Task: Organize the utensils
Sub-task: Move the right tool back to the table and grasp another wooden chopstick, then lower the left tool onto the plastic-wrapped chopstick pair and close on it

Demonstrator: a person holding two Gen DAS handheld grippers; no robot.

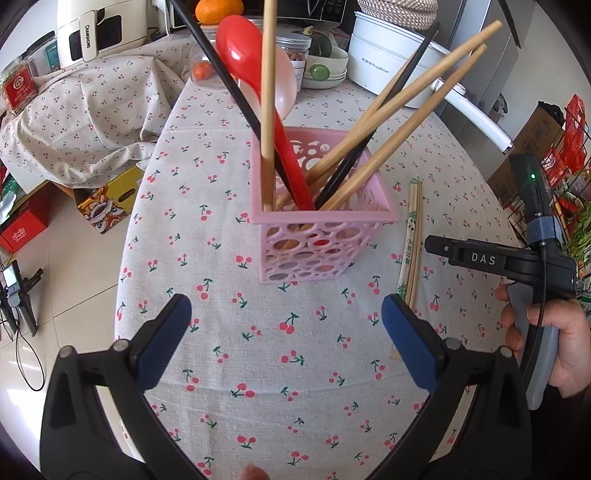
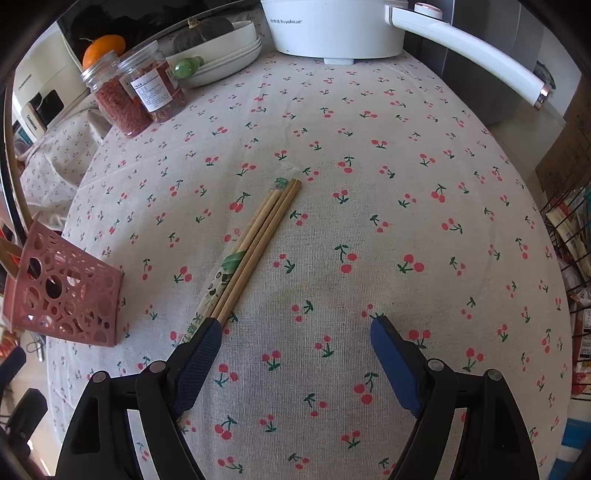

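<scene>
Left-wrist and right-wrist views of a table covered by a cherry-print tablecloth (image 2: 369, 229). The left gripper (image 1: 286, 317) points steeply down at the cloth, its blue pads spread as wide as they go, with nothing between them; bare cloth shows in the gap. Ahead of it, toward the middle of the table, stands the pink perforated basket (image 1: 314, 240), upright, holding a red spoon (image 1: 240, 55), several bamboo chopsticks (image 1: 413, 92) and black chopsticks (image 1: 221, 74), all leaning outward against its rim. Just to the right of the basket, lying flat on the cloth, is a loose bundle of chopsticks (image 2: 258, 240), part of it in a printed paper sleeve (image 2: 216, 280). The right gripper (image 2: 295, 332) is also tilted steeply downward over this part of the table, jaws wide apart and empty; its left pad (image 2: 201, 354) sits over the near end of the bundle, though whether it touches the sticks cannot be told from this angle. In the left-wrist view the right tool appears near the table's right edge, carried by a hand (image 1: 554, 339) wrapped around its grip. Along the far edge stand a white electric pot (image 2: 332, 26), stacked bowls (image 2: 225, 55) and clear jars (image 2: 136, 96).
</scene>
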